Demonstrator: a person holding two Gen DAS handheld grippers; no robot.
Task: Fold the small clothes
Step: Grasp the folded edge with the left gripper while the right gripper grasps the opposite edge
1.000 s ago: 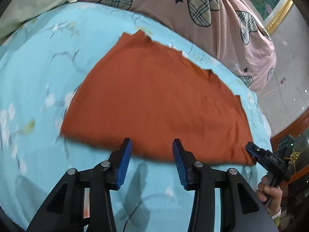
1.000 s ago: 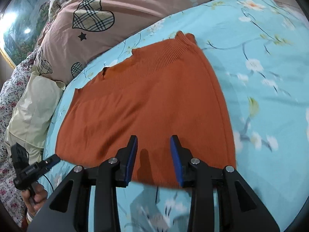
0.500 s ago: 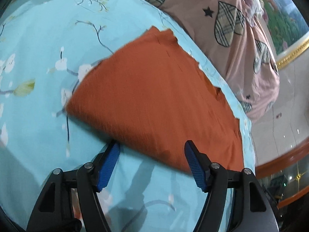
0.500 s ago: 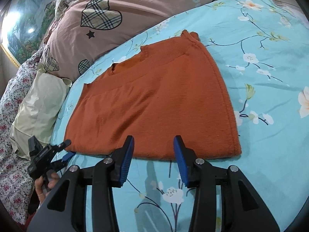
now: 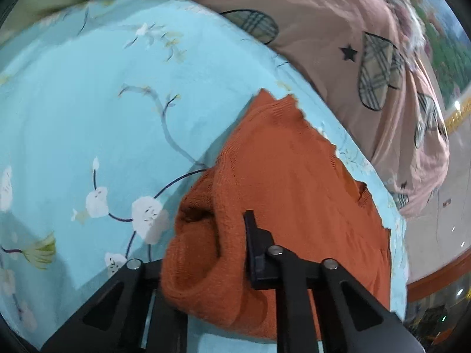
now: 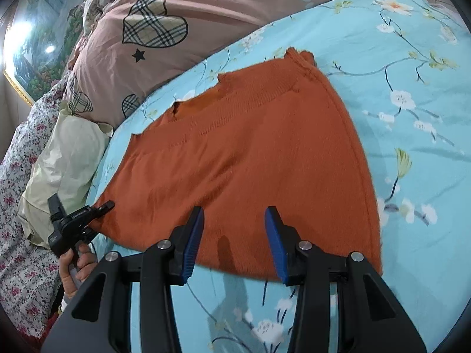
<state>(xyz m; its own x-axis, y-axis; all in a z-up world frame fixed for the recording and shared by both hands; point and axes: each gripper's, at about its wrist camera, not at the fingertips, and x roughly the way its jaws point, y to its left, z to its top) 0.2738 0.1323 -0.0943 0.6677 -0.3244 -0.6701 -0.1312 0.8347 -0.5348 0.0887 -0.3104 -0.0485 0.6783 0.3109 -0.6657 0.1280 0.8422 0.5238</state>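
An orange knit garment point(image 6: 244, 158) lies flat on the light blue flowered bedsheet point(image 6: 412, 67). In the left wrist view my left gripper point(image 5: 223, 253) is shut on the garment's point(image 5: 294, 176) near left corner, with bunched cloth between the jaws; the left finger is hidden by cloth. In the right wrist view my right gripper point(image 6: 234, 235) is open, its blue pads just above the garment's near hem. The left gripper also shows in the right wrist view point(image 6: 78, 217), at the garment's left corner.
Pink pillows with plaid hearts point(image 6: 153, 29) and a pale green pillow point(image 6: 64, 158) lie along the far and left side of the bed. A flowered quilt point(image 6: 17, 206) lies at the left. The bed's edge and floor show in the left wrist view point(image 5: 435, 235).
My left gripper moved in onto the garment's corner and closed on it, bunching the cloth. My right gripper moved forward over the near hem and stayed open.
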